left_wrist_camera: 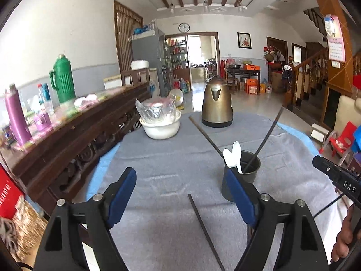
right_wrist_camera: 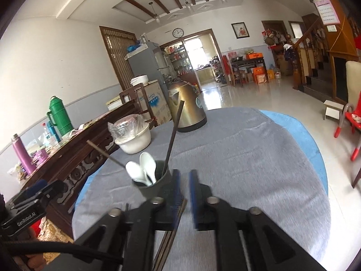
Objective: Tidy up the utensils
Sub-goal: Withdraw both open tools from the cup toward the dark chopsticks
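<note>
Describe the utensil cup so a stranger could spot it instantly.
On the round table's grey cloth, in front of the brass-coloured kettle, stands a dark cup. Unlike the white bowl to its left, it holds two white spoons and dark chopsticks.

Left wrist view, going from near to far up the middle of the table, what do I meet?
Loose dark chopstick lying on the grey cloth → dark cup holding white spoons and chopsticks → white bowl with a plastic-wrapped dish → bronze kettle.
</note>
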Tool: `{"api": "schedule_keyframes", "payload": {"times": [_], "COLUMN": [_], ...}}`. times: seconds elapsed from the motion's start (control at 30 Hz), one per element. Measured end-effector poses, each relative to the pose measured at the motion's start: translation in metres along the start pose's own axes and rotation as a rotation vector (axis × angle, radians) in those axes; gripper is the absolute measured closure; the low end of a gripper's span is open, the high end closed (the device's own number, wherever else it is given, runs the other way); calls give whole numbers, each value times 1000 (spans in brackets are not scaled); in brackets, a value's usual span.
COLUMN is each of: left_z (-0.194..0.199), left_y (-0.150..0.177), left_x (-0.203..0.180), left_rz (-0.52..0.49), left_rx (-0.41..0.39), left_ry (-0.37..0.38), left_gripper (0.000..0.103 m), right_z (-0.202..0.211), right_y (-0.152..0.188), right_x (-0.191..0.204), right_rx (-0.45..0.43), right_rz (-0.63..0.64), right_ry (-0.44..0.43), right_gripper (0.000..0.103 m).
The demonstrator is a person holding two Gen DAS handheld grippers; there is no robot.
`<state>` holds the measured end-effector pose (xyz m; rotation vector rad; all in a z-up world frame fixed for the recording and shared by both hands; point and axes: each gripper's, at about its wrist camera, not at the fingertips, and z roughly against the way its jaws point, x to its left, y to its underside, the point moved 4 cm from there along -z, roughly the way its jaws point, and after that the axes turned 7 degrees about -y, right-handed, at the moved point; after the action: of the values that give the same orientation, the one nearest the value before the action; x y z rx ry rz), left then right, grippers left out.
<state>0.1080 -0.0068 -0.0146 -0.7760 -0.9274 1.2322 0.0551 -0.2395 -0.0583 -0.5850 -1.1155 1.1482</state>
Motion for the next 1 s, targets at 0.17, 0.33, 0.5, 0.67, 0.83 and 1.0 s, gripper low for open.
{"api": "schedule_keyframes", "payload": {"times": [0.17,0.33,0.5,0.67,0.83,1.0], "left_z": [29,49,68,72,69,66], "left_y": [-1,-2,-4,2,16,30], "left_x": [-6,-7,-8,-15,-23,-31], "left_rz": [-58,-83,-107,-146,-184,-217], "left_rx": [-51,-73,-89,-43,30,88], "left_ry": [-47,-72,-93,-100,-70,-43], "left_gripper": [18,18,15,13,13,13], "right_z": [26,45,63,73,71,67], "right_y": [4,5,10,20,29,37], "right_x": [1,8,18,24,25,23], "right_rx": [-49,-69,-54,-30,-3,28], "right_rz": [-18,8,18,16,11,-4], "right_ry": [-12,-9,-37,-39,-15,-6], "right_gripper": [42,42,42,42,42,42]}}
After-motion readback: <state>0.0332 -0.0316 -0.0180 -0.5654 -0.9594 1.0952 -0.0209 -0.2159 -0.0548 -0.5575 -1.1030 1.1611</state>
